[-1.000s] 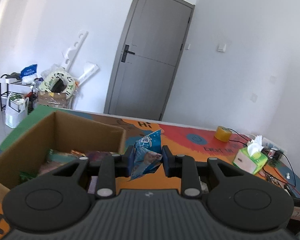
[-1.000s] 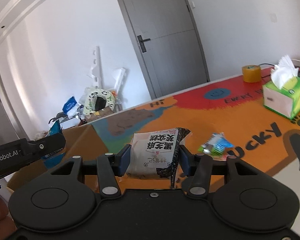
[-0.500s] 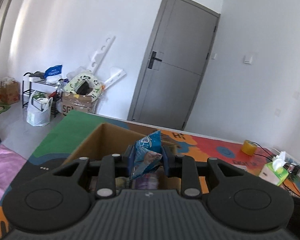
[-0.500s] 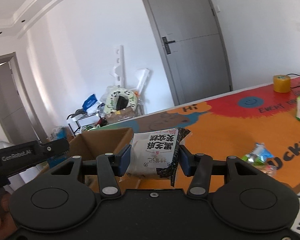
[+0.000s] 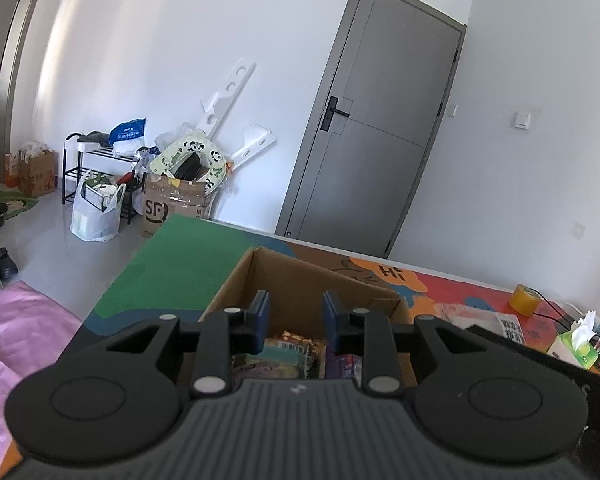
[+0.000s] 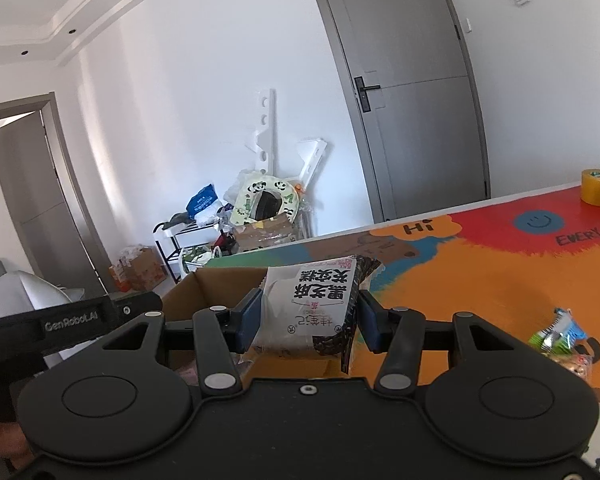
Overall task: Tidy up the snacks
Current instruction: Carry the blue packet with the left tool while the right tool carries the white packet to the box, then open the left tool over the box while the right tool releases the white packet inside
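Note:
A brown cardboard box [image 5: 320, 276] stands on the colourful table mat and holds several snack packets [image 5: 296, 354]. My left gripper [image 5: 296, 320] is open and empty, right above the box. My right gripper [image 6: 306, 316] is shut on a white and black snack packet [image 6: 320, 308] and holds it over the near right edge of the box [image 6: 228, 284]. The left gripper's body [image 6: 68, 320] shows at the left of the right wrist view. A small green and blue snack packet [image 6: 558, 330] lies on the orange mat to the right.
A yellow tape roll [image 6: 598, 186] and a green tissue box [image 5: 576, 346] stand at the far right of the table. Behind the table are a grey door [image 5: 380, 140], a shelf and cartons with clutter [image 5: 172, 184]. A pink cloth [image 5: 16, 332] lies left.
The left gripper has opened and the blue snack packet it held is gone from its fingers. Both grippers have moved left toward the box, the right one still holding its packet.

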Demonstrator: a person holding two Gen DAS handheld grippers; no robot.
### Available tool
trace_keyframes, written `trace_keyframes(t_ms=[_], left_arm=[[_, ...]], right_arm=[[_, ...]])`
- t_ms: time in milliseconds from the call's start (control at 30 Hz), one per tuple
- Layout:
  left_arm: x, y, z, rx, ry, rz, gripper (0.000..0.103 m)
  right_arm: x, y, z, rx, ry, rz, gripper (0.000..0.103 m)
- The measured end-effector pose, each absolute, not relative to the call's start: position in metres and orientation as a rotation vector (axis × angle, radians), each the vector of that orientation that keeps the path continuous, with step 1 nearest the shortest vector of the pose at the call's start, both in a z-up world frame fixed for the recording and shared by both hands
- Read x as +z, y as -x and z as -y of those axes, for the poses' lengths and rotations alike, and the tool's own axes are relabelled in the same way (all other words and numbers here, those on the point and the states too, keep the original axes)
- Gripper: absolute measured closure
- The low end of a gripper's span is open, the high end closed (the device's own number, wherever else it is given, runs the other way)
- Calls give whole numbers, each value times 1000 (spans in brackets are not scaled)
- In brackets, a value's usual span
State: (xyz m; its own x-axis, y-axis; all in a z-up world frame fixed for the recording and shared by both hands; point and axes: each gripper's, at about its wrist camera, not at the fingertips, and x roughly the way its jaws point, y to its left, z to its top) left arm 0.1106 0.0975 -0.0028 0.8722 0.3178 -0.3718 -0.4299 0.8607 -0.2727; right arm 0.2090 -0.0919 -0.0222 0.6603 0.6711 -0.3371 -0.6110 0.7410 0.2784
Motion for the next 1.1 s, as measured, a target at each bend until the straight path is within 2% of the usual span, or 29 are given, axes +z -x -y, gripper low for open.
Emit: trace_keyframes(t_ms=[167, 333, 467, 600, 733, 833, 1100], left_arm=[[0, -104, -105, 409, 371, -327, 71], [1, -97, -114, 432, 384, -325, 56], [1, -90, -123, 461, 394, -322, 51], [2, -86, -127, 484, 398, -323, 41], [4, -87, -122, 471, 398, -319, 27], [4, -89, -115, 459, 400, -317, 20], [4, -95, -88, 417, 366, -321, 10]], right_arm=[[-19, -210, 79, 753, -127, -438, 53], [-13, -203, 61, 798, -118, -426, 53], [-8, -203, 46, 867, -135, -417, 50], [-2, -204, 47, 879, -178, -393, 34], [-4, -205, 59, 855, -190, -399, 30], [-8, -207, 72, 825, -212, -416, 27], [-20, -209, 113, 743, -244, -446, 13]])
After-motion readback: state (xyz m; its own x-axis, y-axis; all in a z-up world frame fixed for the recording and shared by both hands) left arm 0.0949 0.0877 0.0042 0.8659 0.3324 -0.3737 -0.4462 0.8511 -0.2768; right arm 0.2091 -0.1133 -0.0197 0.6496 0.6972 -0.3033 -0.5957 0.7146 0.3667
